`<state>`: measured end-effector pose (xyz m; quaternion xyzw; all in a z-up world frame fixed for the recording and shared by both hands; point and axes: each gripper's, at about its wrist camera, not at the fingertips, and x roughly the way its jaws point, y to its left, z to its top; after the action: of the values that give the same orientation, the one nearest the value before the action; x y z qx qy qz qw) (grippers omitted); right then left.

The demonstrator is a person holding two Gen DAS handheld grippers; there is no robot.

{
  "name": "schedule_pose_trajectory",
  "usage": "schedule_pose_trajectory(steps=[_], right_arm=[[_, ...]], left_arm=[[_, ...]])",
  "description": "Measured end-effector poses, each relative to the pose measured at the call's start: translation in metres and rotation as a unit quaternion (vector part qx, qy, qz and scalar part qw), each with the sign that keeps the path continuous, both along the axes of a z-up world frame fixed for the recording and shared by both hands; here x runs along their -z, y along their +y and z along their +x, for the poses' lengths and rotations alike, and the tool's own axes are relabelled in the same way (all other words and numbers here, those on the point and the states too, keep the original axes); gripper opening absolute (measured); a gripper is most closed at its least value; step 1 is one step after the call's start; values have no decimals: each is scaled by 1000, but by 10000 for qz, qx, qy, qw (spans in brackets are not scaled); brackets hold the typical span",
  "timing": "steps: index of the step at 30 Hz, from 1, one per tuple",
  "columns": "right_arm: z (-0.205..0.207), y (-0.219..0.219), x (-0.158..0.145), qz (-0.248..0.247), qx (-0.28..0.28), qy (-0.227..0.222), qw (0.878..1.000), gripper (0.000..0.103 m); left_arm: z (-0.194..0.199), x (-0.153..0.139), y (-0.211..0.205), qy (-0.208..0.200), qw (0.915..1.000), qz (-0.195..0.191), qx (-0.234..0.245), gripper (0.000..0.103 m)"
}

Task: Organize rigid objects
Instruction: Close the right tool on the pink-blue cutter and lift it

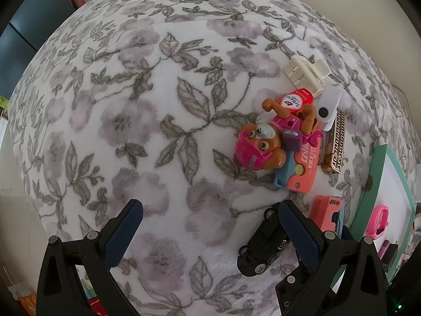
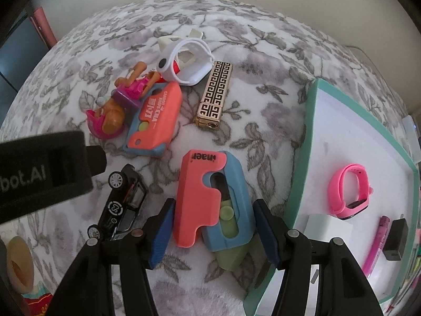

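Toys lie on a floral blanket (image 1: pixel 158 105). My right gripper (image 2: pixel 213 234) is open, its fingers on either side of a coral and blue toy gun (image 2: pixel 210 197), which also shows in the left wrist view (image 1: pixel 326 210). A black toy car (image 2: pixel 123 205) lies left of it; it also shows in the left wrist view (image 1: pixel 265 247). My left gripper (image 1: pixel 210 223) is open and empty, its right finger (image 1: pixel 297 226) over the car. Further back lie a pink pup figure (image 1: pixel 263 144), a second coral gun (image 2: pixel 155 121), a gold patterned lighter (image 2: pixel 214 94), a white watch (image 2: pixel 184 60) and a white clip (image 1: pixel 305 72).
A teal-rimmed white tray (image 2: pixel 307 131) at the right holds a pink watch band (image 2: pixel 350 192), a pink pen (image 2: pixel 376 245), a black block (image 2: pixel 396 239) and a white box (image 2: pixel 329 227). The left gripper's body (image 2: pixel 44 173) juts in over the blanket in the right wrist view.
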<state>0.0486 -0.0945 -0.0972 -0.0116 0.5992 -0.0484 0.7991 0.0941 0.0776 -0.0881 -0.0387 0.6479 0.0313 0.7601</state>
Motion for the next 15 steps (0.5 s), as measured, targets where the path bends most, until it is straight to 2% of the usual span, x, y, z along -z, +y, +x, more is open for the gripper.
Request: schedule_pose_trajectory(steps=[5, 10, 15], right_arm=[[-1, 0, -5, 106, 7, 38, 9999, 62], [-6, -8, -23, 398, 104, -58, 9991, 62], [-13, -18, -40, 436, 238, -113, 9987, 62]], left_arm=[[1, 0, 1, -18, 10000, -51, 16, 103], [-1, -7, -10, -48, 9999, -83, 54, 103], [-3, -13, -17, -91, 9998, -120, 85, 103]])
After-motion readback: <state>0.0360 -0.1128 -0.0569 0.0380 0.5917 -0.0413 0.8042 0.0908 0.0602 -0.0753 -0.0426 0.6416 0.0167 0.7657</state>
